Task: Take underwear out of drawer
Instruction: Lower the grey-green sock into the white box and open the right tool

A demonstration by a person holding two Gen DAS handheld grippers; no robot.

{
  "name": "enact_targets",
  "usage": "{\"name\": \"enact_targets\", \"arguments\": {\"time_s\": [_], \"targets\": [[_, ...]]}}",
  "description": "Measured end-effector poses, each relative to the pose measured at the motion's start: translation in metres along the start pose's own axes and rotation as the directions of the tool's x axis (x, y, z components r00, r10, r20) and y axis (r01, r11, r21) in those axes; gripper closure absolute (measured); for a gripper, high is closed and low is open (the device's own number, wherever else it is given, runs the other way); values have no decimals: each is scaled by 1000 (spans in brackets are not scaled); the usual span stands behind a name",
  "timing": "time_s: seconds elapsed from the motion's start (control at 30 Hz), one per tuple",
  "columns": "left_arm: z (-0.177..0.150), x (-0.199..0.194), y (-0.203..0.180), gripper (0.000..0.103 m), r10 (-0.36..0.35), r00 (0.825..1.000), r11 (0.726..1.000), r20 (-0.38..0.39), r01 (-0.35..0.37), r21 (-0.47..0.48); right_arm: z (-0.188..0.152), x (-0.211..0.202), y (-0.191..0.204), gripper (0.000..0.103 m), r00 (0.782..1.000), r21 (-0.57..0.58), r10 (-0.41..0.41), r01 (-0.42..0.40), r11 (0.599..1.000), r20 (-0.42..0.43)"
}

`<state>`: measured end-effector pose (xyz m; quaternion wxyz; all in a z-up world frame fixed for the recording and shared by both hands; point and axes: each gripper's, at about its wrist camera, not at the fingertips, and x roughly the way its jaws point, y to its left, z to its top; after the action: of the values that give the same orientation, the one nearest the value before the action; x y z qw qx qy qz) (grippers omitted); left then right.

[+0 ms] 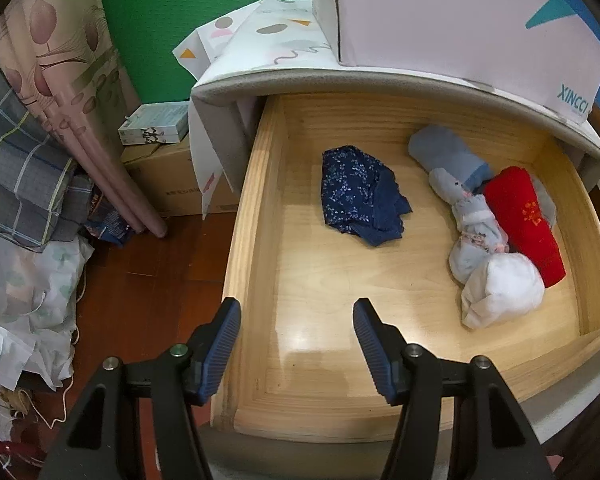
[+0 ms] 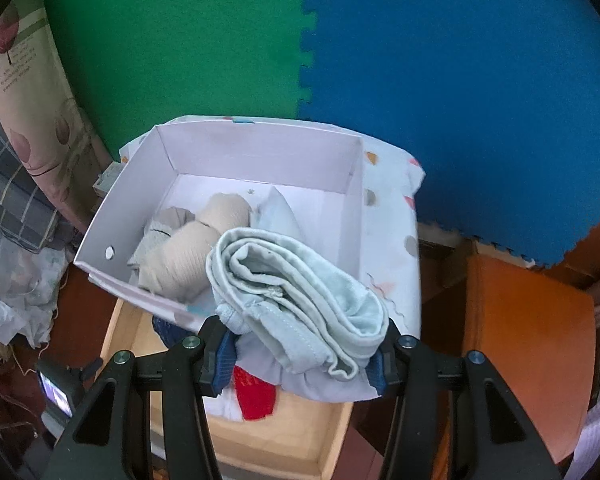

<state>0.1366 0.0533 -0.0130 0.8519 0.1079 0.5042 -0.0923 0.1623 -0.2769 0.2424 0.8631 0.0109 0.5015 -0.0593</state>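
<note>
The wooden drawer [image 1: 260,208] is pulled open. In it lie navy floral underwear [image 1: 360,196], a light blue roll [image 1: 444,148], a red folded piece [image 1: 524,220] and white bundles [image 1: 500,288]. My left gripper [image 1: 296,344] is open and empty over the drawer's front left corner. My right gripper [image 2: 304,352] is shut on a folded pale blue-green underwear [image 2: 296,296] and holds it above the drawer [image 2: 280,440], just in front of the white box [image 2: 112,216] on the cabinet top. The box holds beige and grey rolled pieces [image 2: 188,252].
The white box [image 1: 460,20] sits on the cloth-covered cabinet top [image 1: 268,40]. Cardboard boxes [image 1: 168,176], rolled mats [image 1: 80,120] and piled fabric [image 1: 20,280] crowd the floor left of the drawer. An orange-brown stool [image 2: 528,344] stands to the right.
</note>
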Motion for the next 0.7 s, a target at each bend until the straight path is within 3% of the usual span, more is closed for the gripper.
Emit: {"name": "enact_targets", "arguments": {"time_s": [0.33, 0.47, 0.6, 0.7], "targets": [[-1, -1, 3, 43, -14, 1000, 1000, 6, 15, -14, 32, 76, 20, 53, 994, -45, -57, 53, 998, -93], [0, 0, 2, 43, -25, 1000, 1000, 4, 25, -13, 33, 97, 15, 49, 992, -18, -34, 32, 999, -124], [1, 1, 0, 43, -28, 1000, 1000, 2, 28, -10, 30, 108, 13, 43, 989, -1, -17, 17, 1000, -148], [0, 1, -1, 43, -31, 1000, 1000, 1, 31, -2, 29, 102, 11, 40, 993, 21, 2, 0, 1000, -119]]}}
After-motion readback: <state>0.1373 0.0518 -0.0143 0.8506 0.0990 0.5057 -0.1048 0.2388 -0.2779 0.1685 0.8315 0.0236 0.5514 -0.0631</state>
